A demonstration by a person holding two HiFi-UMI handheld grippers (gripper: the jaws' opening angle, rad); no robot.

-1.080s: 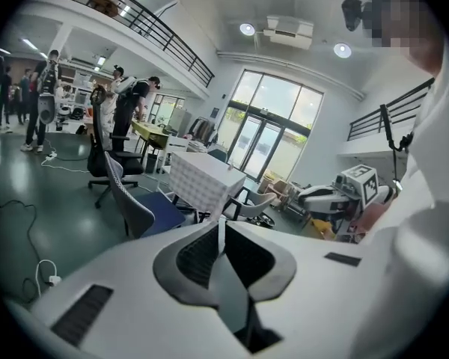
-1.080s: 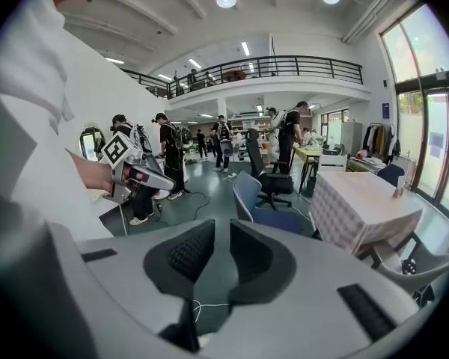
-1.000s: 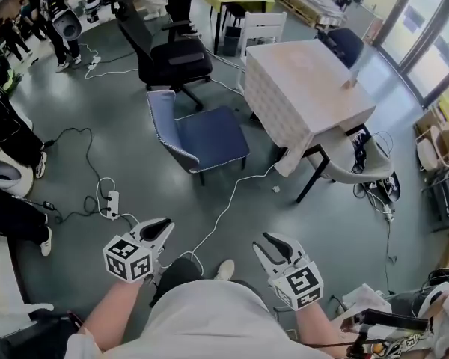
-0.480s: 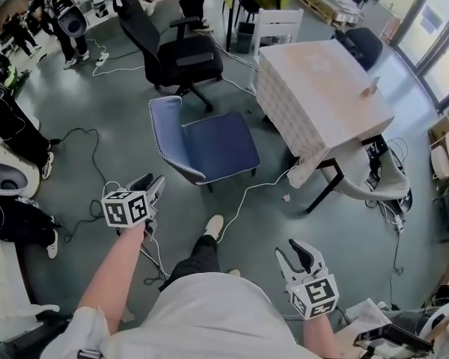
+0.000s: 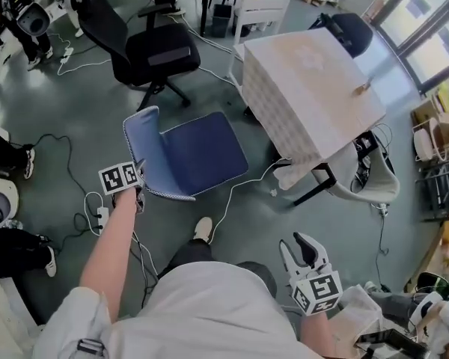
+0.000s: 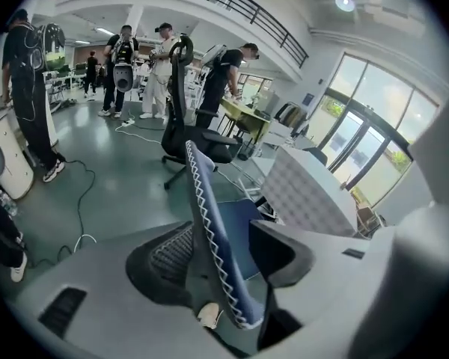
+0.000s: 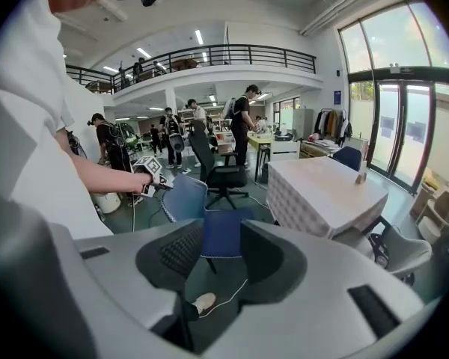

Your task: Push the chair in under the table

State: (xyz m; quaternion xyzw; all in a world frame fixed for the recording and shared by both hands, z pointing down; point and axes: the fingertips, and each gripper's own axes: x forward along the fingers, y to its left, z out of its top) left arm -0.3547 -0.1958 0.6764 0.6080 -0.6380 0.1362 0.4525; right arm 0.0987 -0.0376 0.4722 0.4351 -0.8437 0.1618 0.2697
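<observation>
Left gripper (image 5: 138, 173), earlier near the body, now straddles the chair (image 5: 202, 152) backrest, fingers opening, tips hidden from the head view. Right gripper (image 5: 301, 247) released, empty.

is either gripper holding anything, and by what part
Nothing is gripped. The left gripper is opening, jaws astride the chair back; the right gripper is open and empty.

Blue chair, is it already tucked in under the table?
No, the blue chair stands out in the open beside the table, with its whole seat in view.
</observation>
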